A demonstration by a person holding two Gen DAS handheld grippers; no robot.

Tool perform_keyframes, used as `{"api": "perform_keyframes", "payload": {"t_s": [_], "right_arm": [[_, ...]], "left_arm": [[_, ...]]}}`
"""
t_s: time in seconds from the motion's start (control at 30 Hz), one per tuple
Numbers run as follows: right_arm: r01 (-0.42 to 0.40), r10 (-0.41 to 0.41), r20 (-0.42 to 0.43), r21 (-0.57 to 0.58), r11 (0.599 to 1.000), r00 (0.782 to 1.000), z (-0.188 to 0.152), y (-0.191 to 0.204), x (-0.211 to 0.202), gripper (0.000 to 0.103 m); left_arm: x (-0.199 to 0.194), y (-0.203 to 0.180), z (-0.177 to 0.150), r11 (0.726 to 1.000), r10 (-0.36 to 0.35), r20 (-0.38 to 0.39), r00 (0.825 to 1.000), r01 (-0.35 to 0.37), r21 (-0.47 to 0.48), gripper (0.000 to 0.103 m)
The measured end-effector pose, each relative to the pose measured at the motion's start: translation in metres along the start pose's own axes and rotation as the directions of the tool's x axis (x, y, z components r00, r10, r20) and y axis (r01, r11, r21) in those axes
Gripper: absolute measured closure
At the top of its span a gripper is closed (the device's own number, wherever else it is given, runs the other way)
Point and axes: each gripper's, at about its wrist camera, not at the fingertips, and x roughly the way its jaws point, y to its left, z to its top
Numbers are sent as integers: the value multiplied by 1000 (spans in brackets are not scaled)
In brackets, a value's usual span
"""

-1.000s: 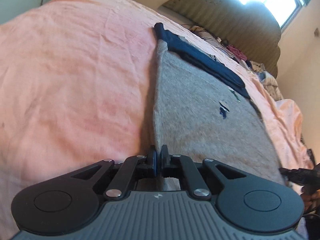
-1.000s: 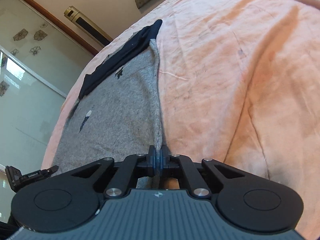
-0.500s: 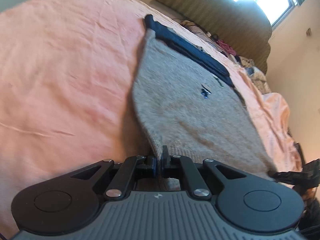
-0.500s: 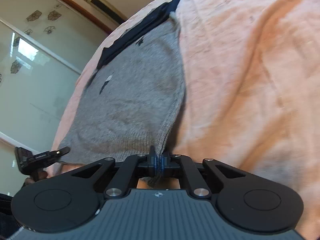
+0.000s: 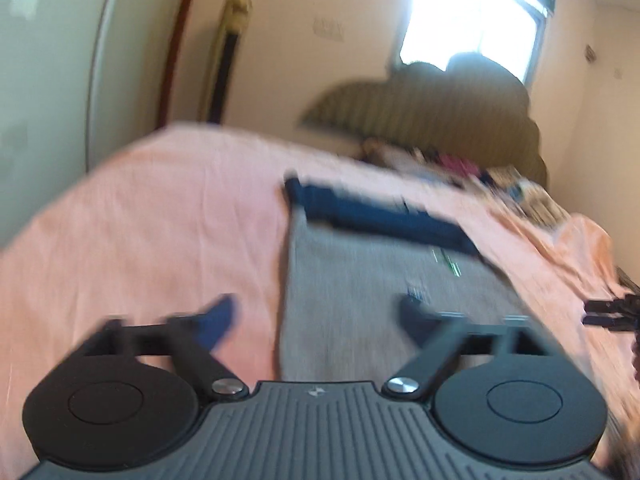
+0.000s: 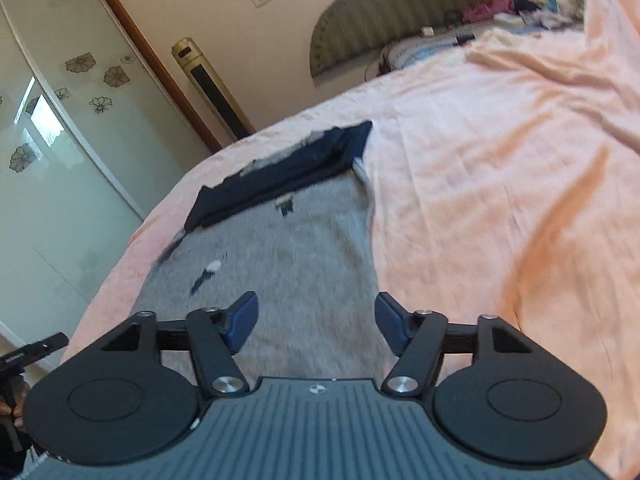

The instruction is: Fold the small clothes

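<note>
A garment lies flat on the bed, a folded band along its far edge. Behind the bed stands the headboard, clothes piled before it.

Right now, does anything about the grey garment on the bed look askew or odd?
Nothing serious. The grey garment lies flat on the pink sheet; only its dark blue band at the far end looks slightly bunched and uneven.
</note>
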Motion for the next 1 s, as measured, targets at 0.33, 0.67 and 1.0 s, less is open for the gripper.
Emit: {"api": "perform_keyframes", "payload": {"t_s": [0.33, 0.67, 1.0], "right_arm": [[241, -251, -37, -171, 955, 967, 40, 21, 198, 21], [290, -309, -5, -335, 897, 951, 23, 7, 201, 6], [295, -312, 0, -329, 897, 950, 20, 10, 196, 5]], "left_arm": [[215, -68, -2, 979, 111, -230, 967, -67, 192, 2], [208, -27, -13, 996, 39, -207, 977, -22, 83, 0], [204, -24, -13, 998, 26, -196, 980, -16, 53, 0]]}}
